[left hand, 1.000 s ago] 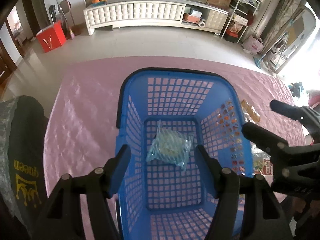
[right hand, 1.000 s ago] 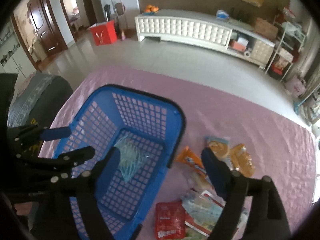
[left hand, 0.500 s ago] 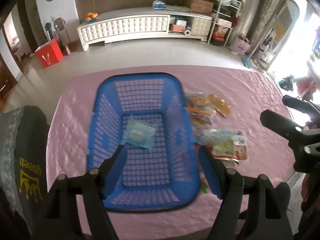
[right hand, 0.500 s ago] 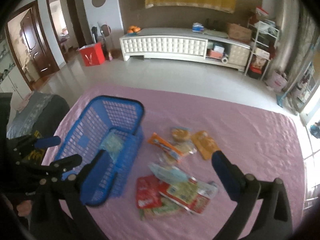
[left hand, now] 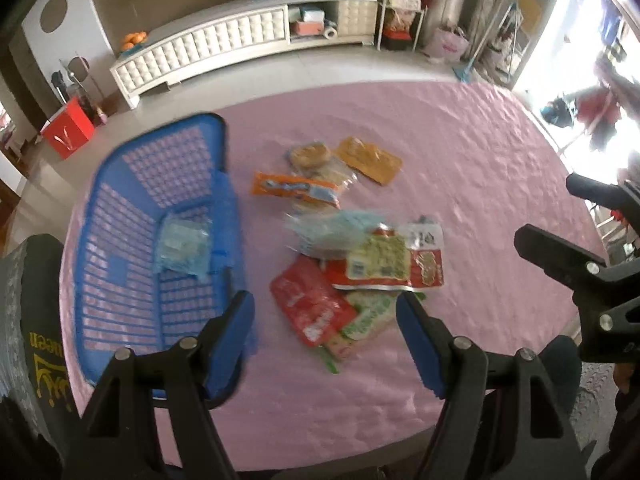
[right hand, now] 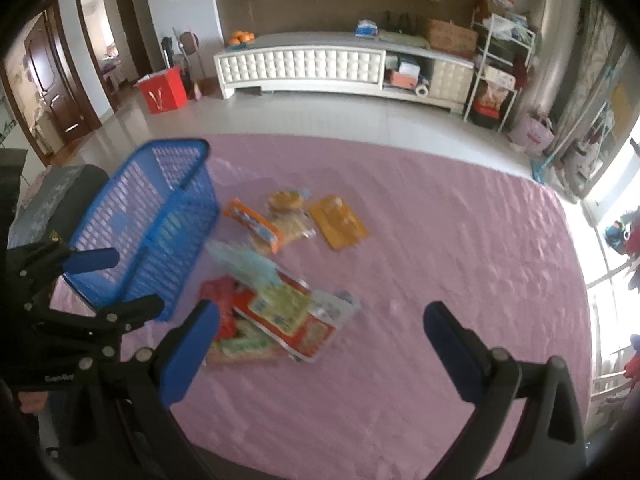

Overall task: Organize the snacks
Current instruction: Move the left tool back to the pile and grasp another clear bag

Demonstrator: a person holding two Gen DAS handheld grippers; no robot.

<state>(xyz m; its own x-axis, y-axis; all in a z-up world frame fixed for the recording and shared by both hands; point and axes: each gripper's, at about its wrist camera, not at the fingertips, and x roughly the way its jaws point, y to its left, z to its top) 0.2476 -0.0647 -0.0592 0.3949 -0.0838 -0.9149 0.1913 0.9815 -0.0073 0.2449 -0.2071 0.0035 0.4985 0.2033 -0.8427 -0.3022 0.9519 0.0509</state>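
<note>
A blue plastic basket [left hand: 120, 216] [right hand: 160, 216] stands at the table's left with one clear bluish snack packet [left hand: 182, 246] inside. A pile of snack packets lies right of it: a red one [left hand: 310, 306], a green-and-red one [left hand: 380, 262] [right hand: 286, 310], a pale blue one [left hand: 332, 230], an orange one [left hand: 288, 188] [right hand: 254, 224], a yellow one [left hand: 368, 158] [right hand: 338, 220]. My left gripper [left hand: 325, 316] is open and empty above the near end of the pile. My right gripper [right hand: 320, 320] is open and empty, right of the pile.
The table has a pink cloth [right hand: 440, 240]. A dark chair back [left hand: 28, 320] stands at the table's left edge. A white low cabinet [right hand: 320, 66] and a red box [right hand: 162, 90] stand on the floor beyond.
Both grippers have pulled back and swung right, away from the basket toward the snack pile. The packet stays in the basket.
</note>
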